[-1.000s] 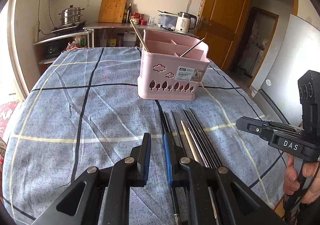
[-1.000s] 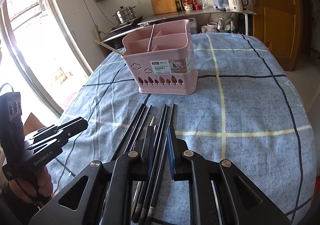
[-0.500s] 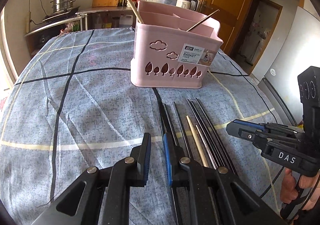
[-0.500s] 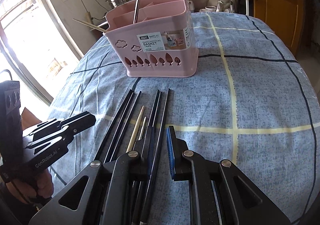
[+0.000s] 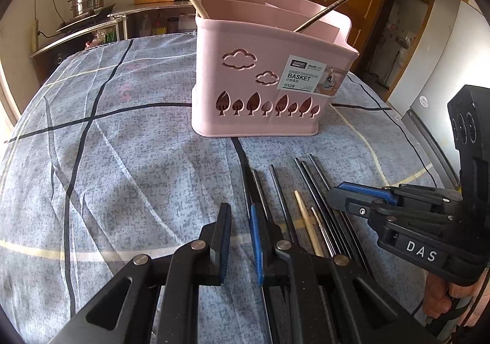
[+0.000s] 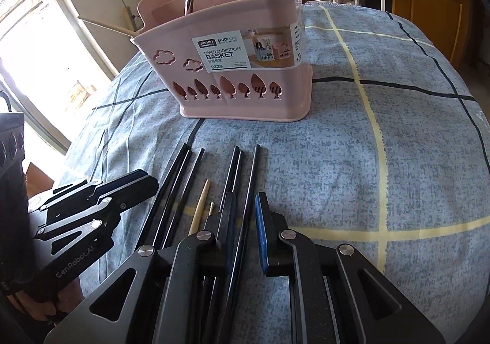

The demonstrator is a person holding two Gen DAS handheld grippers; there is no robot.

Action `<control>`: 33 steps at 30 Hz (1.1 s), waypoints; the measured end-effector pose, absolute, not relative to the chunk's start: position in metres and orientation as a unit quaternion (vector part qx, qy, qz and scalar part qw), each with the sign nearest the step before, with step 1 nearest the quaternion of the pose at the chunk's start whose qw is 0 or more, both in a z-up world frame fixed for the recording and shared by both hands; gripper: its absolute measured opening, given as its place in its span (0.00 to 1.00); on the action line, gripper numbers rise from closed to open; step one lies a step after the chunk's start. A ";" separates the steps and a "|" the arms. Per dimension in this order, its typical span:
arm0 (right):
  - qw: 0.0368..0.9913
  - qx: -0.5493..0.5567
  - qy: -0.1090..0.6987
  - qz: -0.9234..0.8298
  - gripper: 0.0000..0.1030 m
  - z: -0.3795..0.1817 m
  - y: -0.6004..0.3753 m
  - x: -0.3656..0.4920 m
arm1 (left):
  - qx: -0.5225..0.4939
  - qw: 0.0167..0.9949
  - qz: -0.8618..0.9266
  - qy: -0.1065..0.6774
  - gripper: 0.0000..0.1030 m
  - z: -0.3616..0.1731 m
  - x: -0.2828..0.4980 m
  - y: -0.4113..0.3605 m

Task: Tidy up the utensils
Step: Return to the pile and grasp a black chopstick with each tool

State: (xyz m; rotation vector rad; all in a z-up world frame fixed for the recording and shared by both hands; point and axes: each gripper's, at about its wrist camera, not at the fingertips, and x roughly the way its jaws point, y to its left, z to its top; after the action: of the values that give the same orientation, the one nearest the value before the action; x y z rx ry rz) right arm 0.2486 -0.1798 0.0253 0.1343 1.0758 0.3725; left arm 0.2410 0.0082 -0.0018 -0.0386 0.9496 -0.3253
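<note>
Several chopsticks (image 6: 196, 187) lie beneath both tongs.

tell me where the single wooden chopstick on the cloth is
The wooden chopstick lies on the blue cloth among the black chopsticks, in front of the pink basket, between both grippers in each wrist view.
</note>
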 end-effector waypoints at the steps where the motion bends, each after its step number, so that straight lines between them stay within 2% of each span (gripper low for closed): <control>1: 0.840 0.064 0.510 0.175 0.13 0.024 -0.180 0.249 | -0.017 0.876 -0.156 0.457 0.12 -0.003 0.242 0.008; 15: 0.840 0.052 0.513 0.167 0.06 0.023 -0.177 0.253 | 0.026 0.874 -0.142 0.464 0.14 -0.008 0.248 -0.011; 19: 0.840 0.053 0.515 0.163 0.06 0.023 -0.181 0.252 | 0.016 0.873 -0.136 0.468 0.07 -0.007 0.246 -0.004; 33: 0.829 0.060 0.537 0.143 0.06 0.022 -0.187 0.272 | 0.013 0.866 -0.119 0.486 0.07 -0.004 0.257 0.001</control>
State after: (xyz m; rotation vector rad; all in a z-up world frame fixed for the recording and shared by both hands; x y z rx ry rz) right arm 0.2722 -0.1875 0.0216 0.1264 1.1402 0.3026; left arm 0.2573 0.0015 -0.0044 0.0270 1.0172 -0.2488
